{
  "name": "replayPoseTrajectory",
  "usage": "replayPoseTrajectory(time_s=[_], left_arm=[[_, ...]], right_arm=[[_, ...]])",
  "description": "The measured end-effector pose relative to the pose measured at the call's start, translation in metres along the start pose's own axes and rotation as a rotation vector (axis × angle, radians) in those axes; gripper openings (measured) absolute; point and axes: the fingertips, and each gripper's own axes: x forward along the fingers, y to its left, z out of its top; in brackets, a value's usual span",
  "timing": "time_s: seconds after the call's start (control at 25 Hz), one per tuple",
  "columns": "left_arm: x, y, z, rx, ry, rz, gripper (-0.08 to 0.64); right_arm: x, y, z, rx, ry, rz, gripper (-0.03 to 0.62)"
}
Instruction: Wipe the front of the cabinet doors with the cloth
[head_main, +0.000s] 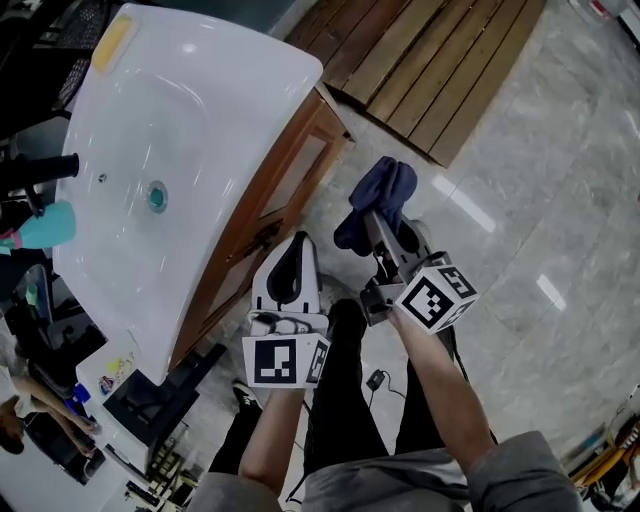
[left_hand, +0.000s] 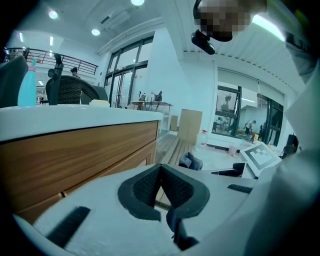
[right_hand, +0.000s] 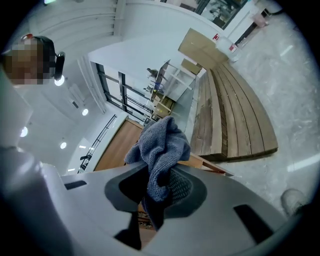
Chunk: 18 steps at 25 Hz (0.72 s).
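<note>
I am gripping the cloth (right_hand: 162, 147) in my right gripper (right_hand: 160, 187). Its jaws are pinching the lower folds, while the bulk is bunching out past the tips. In the head view, the cloth (head_main: 378, 196) is hanging in front of the cabinet (head_main: 292, 190), near its far corner and clear of the doors. My left gripper (left_hand: 161, 186) is carrying nothing, its jaws meeting at the tips. It is sitting close beside the cabinet front, below the white basin (head_main: 190, 110) on the cabinet.
</note>
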Motion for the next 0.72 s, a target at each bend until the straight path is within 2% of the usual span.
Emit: replayPoseTrajectory(time_s=[0.36, 0.72], left_arm=[[-0.013, 0.014, 0.008, 0.003, -0.012, 0.014, 0.008], [-0.018, 0.033, 0.004, 0.002, -0.019, 0.032, 0.008]], right_arm=[[0.001, 0.025, -0.011, 0.008, 0.001, 0.041, 0.075], [0.031, 0.044, -0.022, 0.009, 0.007, 0.093, 0.074]])
